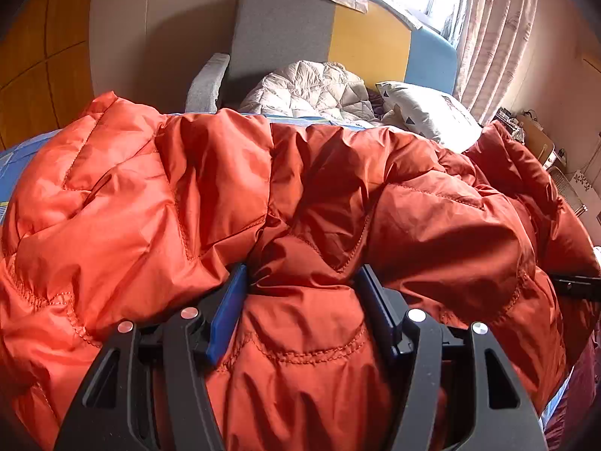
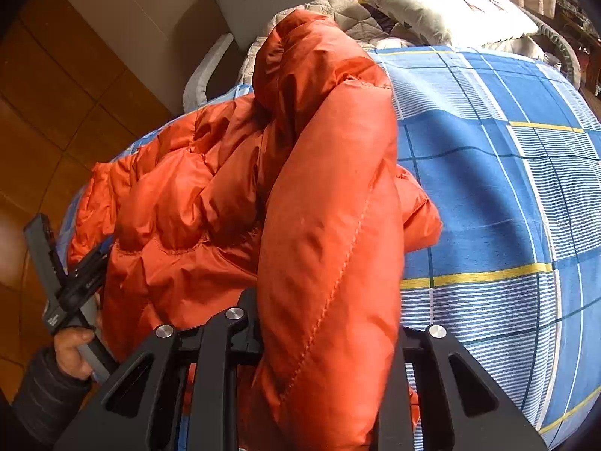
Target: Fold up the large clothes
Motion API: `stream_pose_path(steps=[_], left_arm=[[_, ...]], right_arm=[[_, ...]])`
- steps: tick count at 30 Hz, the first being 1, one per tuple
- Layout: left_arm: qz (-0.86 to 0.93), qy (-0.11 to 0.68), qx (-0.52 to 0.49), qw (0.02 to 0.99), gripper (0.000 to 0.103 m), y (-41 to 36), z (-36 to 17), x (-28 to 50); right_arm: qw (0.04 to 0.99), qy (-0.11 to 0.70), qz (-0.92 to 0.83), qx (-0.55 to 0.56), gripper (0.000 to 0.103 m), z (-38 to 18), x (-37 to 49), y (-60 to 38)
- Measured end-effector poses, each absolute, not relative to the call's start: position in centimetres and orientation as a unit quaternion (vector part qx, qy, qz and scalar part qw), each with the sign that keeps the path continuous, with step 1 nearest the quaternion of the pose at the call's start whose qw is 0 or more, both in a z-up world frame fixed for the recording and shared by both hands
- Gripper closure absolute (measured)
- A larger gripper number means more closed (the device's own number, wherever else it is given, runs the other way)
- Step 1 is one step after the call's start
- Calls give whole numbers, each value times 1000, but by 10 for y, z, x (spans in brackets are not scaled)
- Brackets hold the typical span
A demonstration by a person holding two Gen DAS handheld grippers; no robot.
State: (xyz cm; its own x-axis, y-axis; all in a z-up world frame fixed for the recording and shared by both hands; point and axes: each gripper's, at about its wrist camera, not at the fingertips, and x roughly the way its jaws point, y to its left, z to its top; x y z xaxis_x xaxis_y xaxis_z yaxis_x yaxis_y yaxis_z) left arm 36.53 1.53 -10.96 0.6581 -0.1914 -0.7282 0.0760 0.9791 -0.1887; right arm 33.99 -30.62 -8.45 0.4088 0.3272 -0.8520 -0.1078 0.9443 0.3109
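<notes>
A puffy orange quilted jacket (image 1: 210,195) lies bunched across the bed and fills most of the left wrist view. My left gripper (image 1: 304,293) has its blue pads (image 1: 225,315) pressed on either side of a thick fold of the jacket near its near edge. In the right wrist view a long padded section of the jacket (image 2: 330,225) rises between the fingers of my right gripper (image 2: 326,319), which is shut on it; the fabric hides the fingertips. The left gripper (image 2: 94,263) shows at the far left, a hand (image 2: 75,349) on its handle.
The bed has a blue plaid sheet (image 2: 488,188), bare to the right of the jacket. A pillow (image 1: 424,112) and a beige quilted garment (image 1: 308,86) lie at the head. A grey armchair (image 1: 278,37) stands behind. Curtains (image 1: 496,30) hang at the right; a wooden floor (image 2: 45,120) is on the left.
</notes>
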Motion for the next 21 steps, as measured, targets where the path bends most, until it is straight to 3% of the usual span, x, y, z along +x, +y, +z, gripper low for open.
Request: stream_pose_path(steps=[7,21], left_arm=[[-74,410,-72,906,44,15,-109,366],[-63,425,-94,898,47,16,-105,373]], right_arm=[[848,507,120,95,87,-53,331,-292],[860,493,65,115,88,1,335,-209]])
